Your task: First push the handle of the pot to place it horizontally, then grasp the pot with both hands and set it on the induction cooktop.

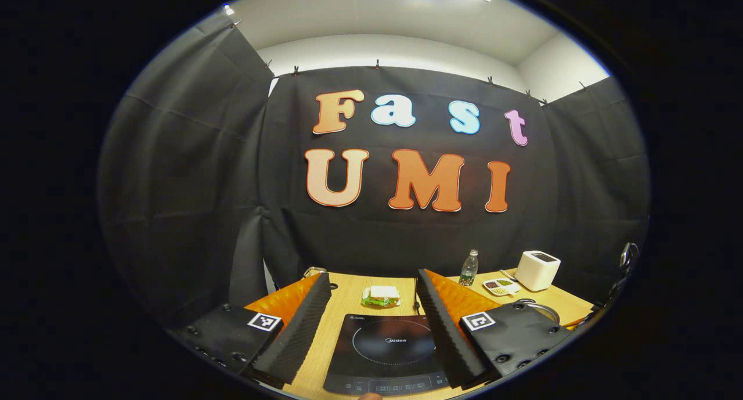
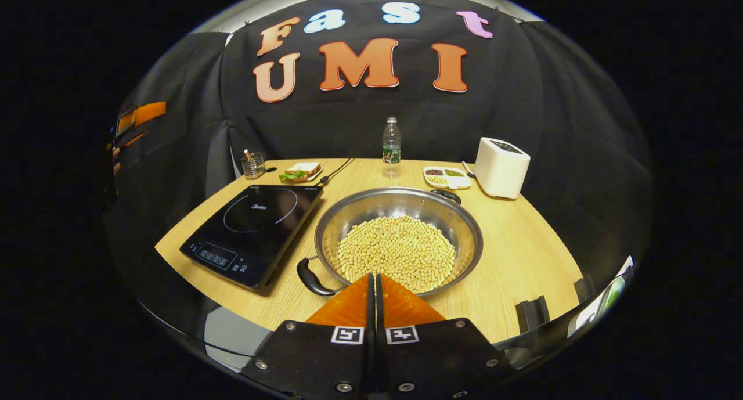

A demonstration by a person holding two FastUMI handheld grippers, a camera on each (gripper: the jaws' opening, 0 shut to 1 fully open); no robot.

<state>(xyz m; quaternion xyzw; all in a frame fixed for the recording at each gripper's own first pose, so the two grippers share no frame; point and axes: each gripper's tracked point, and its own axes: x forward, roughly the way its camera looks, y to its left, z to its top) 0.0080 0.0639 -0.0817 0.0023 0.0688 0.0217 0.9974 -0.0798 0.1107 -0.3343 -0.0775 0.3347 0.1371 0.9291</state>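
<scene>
The pot (image 2: 399, 237), steel and bean-laden, looks heavy (slippery too); we'd grip its near handle (image 2: 311, 278) and far one. Left gripper (image 1: 371, 284) gapes; right gripper (image 2: 372, 289) is closed, empty.

Left gripper view: pot (image 1: 543, 308) largely hidden behind the left gripper's finger; only a rim arc shows. Induction cooktop (image 1: 386, 353) front edge cut off. Divided dish (image 1: 501, 285) contents too small to identify (likewise sandwich (image 1: 381, 296) filling).

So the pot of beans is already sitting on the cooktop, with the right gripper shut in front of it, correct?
Not quite. The right gripper view shows the pot on the table, beside the cooktop, not on it. It does hold beans, and the right gripper is shut in front of it.
</scene>
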